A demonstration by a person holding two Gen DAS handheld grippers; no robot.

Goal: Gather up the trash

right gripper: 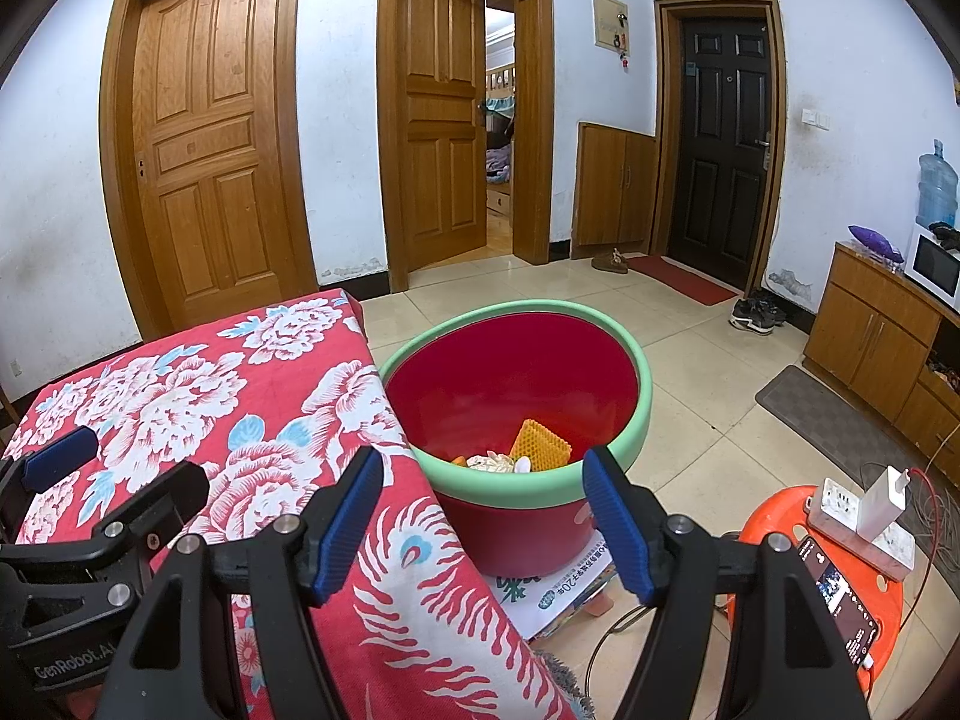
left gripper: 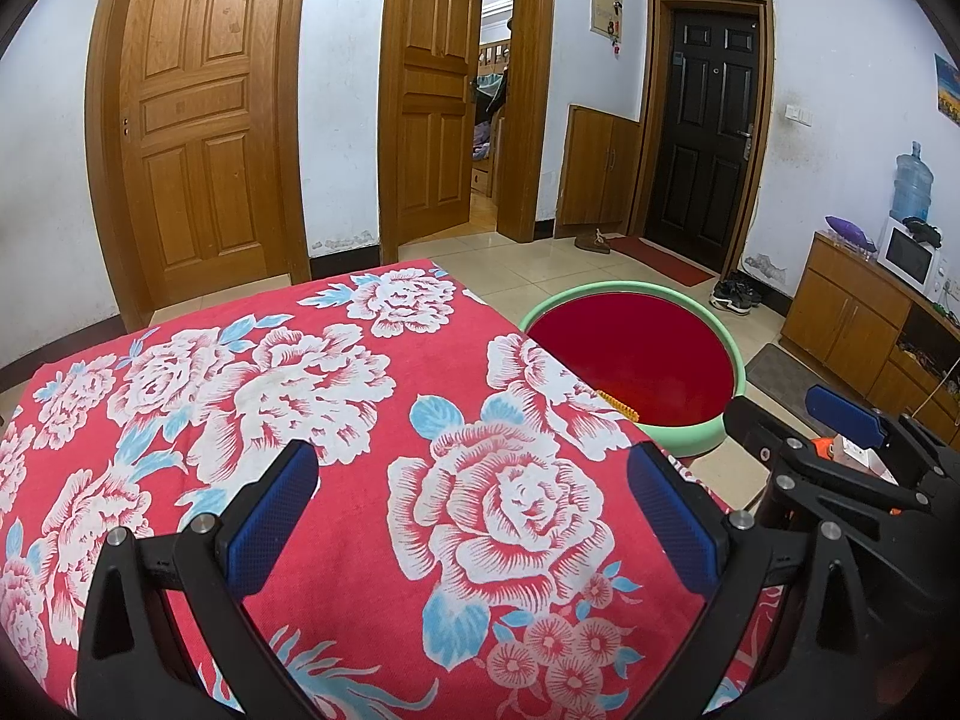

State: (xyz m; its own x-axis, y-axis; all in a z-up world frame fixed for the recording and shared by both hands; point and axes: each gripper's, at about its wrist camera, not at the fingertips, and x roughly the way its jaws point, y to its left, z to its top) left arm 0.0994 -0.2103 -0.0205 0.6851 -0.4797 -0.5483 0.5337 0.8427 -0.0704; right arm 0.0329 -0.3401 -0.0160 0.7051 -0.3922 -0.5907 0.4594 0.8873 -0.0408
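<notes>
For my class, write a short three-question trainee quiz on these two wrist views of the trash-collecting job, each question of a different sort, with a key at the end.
1. True or false: the right gripper is clamped on a piece of trash.
2. Multiple choice: the red bin with a green rim stands
A. on the flowered tablecloth
B. on the floor beside the table
C. on the orange stool
3. Fill in: the orange mesh piece lies inside the ____.

Key
1. False: its jaws stand apart with nothing between them, as do those of the left gripper over the flowered tablecloth.
2. B
3. bin
</notes>
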